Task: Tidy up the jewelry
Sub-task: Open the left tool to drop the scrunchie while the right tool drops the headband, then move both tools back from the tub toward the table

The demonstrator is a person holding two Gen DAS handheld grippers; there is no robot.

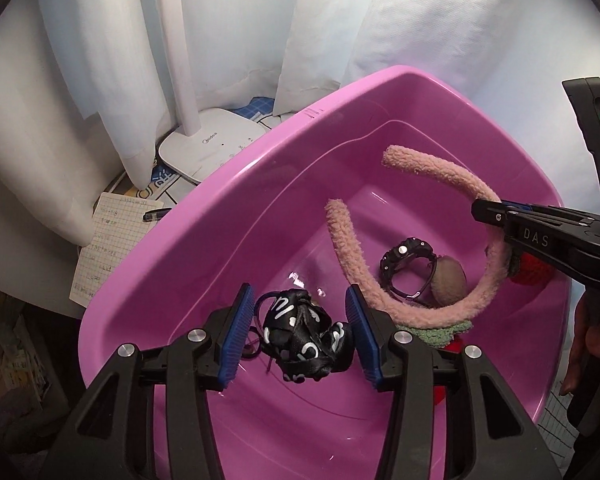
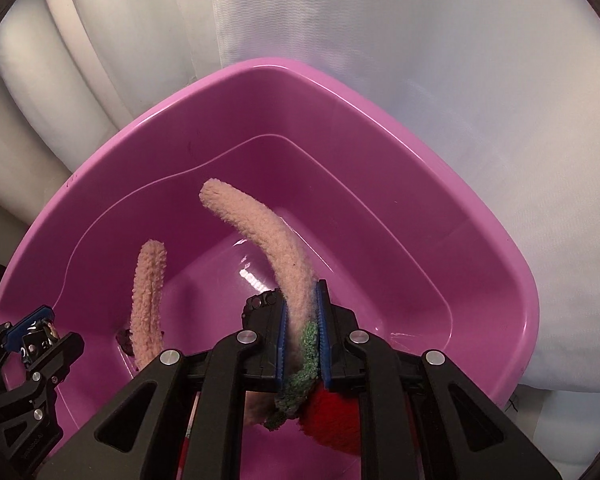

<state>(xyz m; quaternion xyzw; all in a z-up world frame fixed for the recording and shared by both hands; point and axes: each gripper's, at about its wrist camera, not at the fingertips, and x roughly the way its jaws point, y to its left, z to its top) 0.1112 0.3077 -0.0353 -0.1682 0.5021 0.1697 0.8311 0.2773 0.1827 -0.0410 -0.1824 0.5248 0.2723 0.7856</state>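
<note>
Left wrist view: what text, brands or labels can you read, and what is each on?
"Midea": on the white lamp base.
"DAS": on the right gripper body; any further letters are out of sight.
Handwriting on the gridded notepad: too small to read.
White squiggles on the black hair tie: a pattern, not legible text.

Both grippers are the same build: chunky matte black plastic arms with triangular cutouts and round silver screws at the pivots. The left gripper [image 1: 300, 334] has ribbed blue pads [image 1: 236, 336] on the inside of its fingers, and the right gripper [image 2: 302, 340] has the same. Seen from the left camera, the right one has "DAS" in pale letters on its side, plus a tiny green LED on the black handle behind that lettering.
</note>
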